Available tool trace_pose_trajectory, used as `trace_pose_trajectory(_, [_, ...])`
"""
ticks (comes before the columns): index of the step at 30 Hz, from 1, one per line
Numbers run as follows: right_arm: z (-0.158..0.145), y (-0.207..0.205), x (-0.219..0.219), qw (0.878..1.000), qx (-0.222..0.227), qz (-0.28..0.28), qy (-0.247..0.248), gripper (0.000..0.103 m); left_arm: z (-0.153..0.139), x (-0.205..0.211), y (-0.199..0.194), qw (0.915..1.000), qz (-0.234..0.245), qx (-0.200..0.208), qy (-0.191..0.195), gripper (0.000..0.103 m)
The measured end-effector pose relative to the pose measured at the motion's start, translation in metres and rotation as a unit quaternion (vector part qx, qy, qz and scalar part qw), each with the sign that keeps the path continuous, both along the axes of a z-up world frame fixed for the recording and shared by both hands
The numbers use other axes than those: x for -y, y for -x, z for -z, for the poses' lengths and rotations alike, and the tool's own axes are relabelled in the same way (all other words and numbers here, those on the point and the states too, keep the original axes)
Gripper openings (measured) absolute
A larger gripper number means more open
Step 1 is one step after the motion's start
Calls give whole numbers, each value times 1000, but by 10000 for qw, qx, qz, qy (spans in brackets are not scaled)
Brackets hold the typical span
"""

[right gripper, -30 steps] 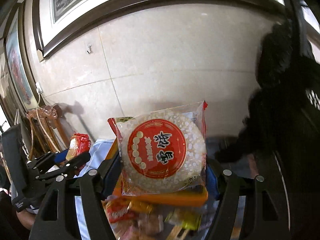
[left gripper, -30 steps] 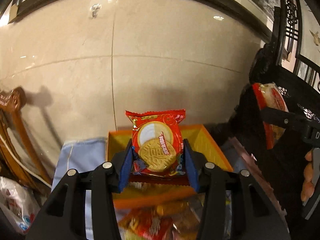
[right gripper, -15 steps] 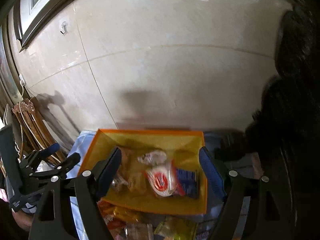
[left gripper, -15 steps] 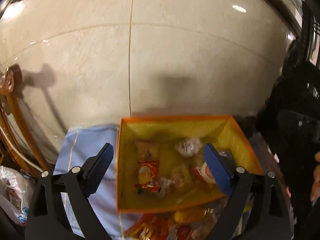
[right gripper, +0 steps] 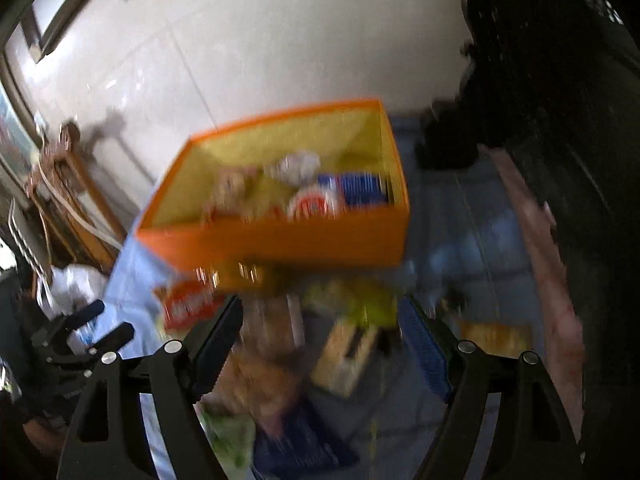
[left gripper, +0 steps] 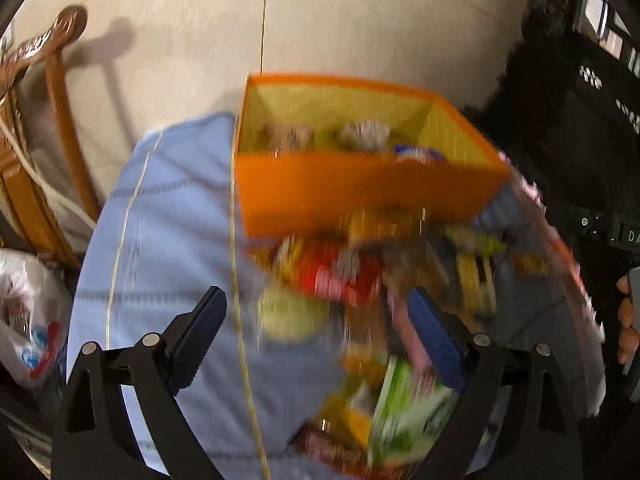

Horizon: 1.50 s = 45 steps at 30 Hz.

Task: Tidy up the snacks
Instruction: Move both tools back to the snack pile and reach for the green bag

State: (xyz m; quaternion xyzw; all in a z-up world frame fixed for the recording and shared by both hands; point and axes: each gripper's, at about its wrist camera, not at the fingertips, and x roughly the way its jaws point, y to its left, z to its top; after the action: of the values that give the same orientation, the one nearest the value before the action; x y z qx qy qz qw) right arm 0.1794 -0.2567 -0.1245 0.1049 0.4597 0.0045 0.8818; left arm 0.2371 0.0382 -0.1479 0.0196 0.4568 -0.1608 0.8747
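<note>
Both views were heavily motion-blurred. The left gripper (left gripper: 316, 328) stood wide, jaws well apart with nothing between them, hanging over the loose snack pile (left gripper: 360, 288) on the pale blue cloth (left gripper: 160, 220). The right gripper (right gripper: 320, 332) was likewise spread wide and held nothing, poised above the same scatter of packets (right gripper: 280, 340). The orange box (left gripper: 360, 196), yellow inside, sat on the cloth at the far side, close to the tiled wall (left gripper: 340, 20); the pile lay just in front of its near wall. In the right view the orange box (right gripper: 280, 240) showed several snacks inside: a round white pack with a red centre (right gripper: 312, 204), a blue packet (right gripper: 360, 190) at its right end, a whitish wrapper (right gripper: 298, 166) toward the far wall, and a tan biscuit pack (right gripper: 230, 190) on the left. Among the loose items, a red packet (left gripper: 336, 276) lay nearest the box, a pale green round pack (left gripper: 292, 314) lay left of centre, and a green-and-white bag (left gripper: 408, 404) lay near. Finer labels could not be read. A carved wooden chair (left gripper: 44, 92) stood at far left, with a white plastic bag (left gripper: 28, 312) beneath it. In the right view the left gripper (right gripper: 96, 328) showed at the left edge. A hand (left gripper: 626, 320) appeared at the right edge of the left view.
</note>
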Motion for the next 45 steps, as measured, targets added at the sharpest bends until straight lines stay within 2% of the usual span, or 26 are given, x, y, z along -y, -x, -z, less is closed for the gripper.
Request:
trace_pose_trajectory(5, [30,34,15,9991,-275,324,-88,80,27,-16,38,9997,-35,-227,52,90])
trace_pose_trajectory(9, [43,52,23,9981,-379,471,-115,80,46,-16,69,9992,325,-139,-161,90])
trace_pose_trajectory(14, [54,66,7,9992,-396,81,-26,80,60,-3,102,9930,1109,109,-402,90])
trace_pose_trajectory(18, [65,84,-13,9977,-396,-540,44,80,78,11,118,9861,1549,40,-595,90])
trace_pose_trajectory(24, [81,100,-53,9837,-566,-1648,437,80,92,31,110,9858,1571,105,-585,90])
trace_pose_trajectory(27, [86,95,-68,9771,-645,-1988,386,80,99,43,100,9844,1630,88,-662,90])
trace_pose_trajectory(31, [102,78,-83,9718,-768,-2138,633,81,109,49,85,9829,1615,113,-877,90])
trace_pose_trajectory(34, [116,62,-91,9709,-859,-2082,812,85,116,42,71,9872,1457,-92,-647,93])
trace_pose_trajectory(37, [120,55,-89,9769,-824,-1867,630,88,117,39,68,9876,1444,-56,-607,93])
trace_pose_trajectory(38, [123,53,-85,9790,-938,-1757,428,86,116,38,68,9880,1445,-65,-543,91])
trace_pose_trajectory(39, [124,52,-82,9803,-996,-1677,323,78,115,34,68,9882,1450,-29,-491,88])
trace_pose_trajectory(40, [124,52,-78,9811,-1024,-1618,294,76,114,31,69,9884,1445,22,-459,77])
trace_pose_trajectory(41, [123,52,-73,9819,-1035,-1577,193,72,113,28,69,9885,1448,74,-426,61])
trace_pose_trajectory(43, [120,55,-66,9836,-1033,-1479,41,65,110,13,66,9897,1420,61,-194,42])
trace_pose_trajectory(44, [118,57,-61,9844,-1027,-1427,-48,63,110,6,64,9901,1399,8,-84,35])
trace_pose_trajectory(45, [117,59,-57,9848,-1029,-1396,-111,62,109,-2,62,9910,1340,-66,42,33])
